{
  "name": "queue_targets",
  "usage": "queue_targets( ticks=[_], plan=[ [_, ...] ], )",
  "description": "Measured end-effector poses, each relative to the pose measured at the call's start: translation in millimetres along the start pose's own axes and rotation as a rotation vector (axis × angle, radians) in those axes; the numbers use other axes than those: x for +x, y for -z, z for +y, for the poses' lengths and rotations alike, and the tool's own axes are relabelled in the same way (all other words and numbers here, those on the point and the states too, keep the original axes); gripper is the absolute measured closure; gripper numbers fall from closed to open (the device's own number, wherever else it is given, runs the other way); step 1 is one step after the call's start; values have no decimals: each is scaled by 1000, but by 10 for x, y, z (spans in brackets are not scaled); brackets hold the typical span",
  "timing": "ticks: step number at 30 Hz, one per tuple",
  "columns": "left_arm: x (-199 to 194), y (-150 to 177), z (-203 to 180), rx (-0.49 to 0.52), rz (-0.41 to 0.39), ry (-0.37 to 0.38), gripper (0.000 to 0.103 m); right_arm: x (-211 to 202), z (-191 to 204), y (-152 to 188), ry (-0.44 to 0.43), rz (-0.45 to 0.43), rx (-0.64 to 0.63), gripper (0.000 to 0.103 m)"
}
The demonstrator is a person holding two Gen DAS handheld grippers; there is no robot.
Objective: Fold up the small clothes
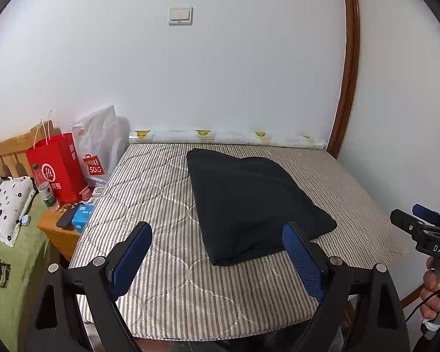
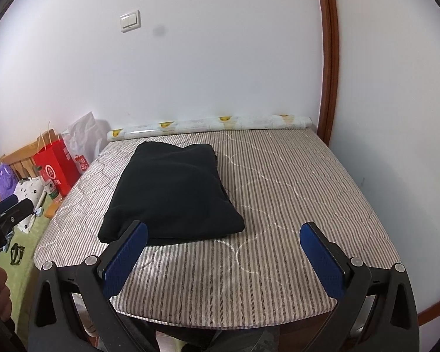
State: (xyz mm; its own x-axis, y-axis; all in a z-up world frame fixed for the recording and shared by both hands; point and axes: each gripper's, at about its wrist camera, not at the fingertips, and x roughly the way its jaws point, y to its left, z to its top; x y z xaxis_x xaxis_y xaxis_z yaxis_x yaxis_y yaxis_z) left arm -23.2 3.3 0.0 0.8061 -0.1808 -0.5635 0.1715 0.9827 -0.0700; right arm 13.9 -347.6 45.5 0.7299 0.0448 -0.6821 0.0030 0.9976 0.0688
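Note:
A black garment (image 1: 249, 202) lies folded into a thick rectangle on the striped quilted pad (image 1: 167, 278); it also shows in the right wrist view (image 2: 173, 190). My left gripper (image 1: 217, 234) is open and empty, held above the pad's near edge just in front of the garment. My right gripper (image 2: 223, 234) is open and empty, near the front edge, to the right of the garment's near corner. The right gripper also shows at the right edge of the left wrist view (image 1: 419, 220).
A rolled printed sheet (image 1: 228, 138) lies along the wall at the pad's far edge. A red paper bag (image 1: 55, 167), a white shopping bag (image 1: 99, 146), a bottle (image 1: 45, 189) and a small wooden table (image 1: 58, 231) stand left. A wooden door frame (image 1: 349, 64) is right.

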Motion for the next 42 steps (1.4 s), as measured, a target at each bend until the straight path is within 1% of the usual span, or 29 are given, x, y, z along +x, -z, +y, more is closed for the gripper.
queue_targets(
  ticks=[13, 38, 42],
  plan=[
    [-28, 3, -4, -6, -2, -1, 13, -6, -33, -1, -10, -1, -10, 1],
    [-29, 2, 20, -33, -2, -6, 13, -49, 76, 21, -16, -7, -20, 1],
    [-31, -3, 43, -49, 0, 11, 13, -55, 112, 25, -21, -8, -17, 1]
  ],
)
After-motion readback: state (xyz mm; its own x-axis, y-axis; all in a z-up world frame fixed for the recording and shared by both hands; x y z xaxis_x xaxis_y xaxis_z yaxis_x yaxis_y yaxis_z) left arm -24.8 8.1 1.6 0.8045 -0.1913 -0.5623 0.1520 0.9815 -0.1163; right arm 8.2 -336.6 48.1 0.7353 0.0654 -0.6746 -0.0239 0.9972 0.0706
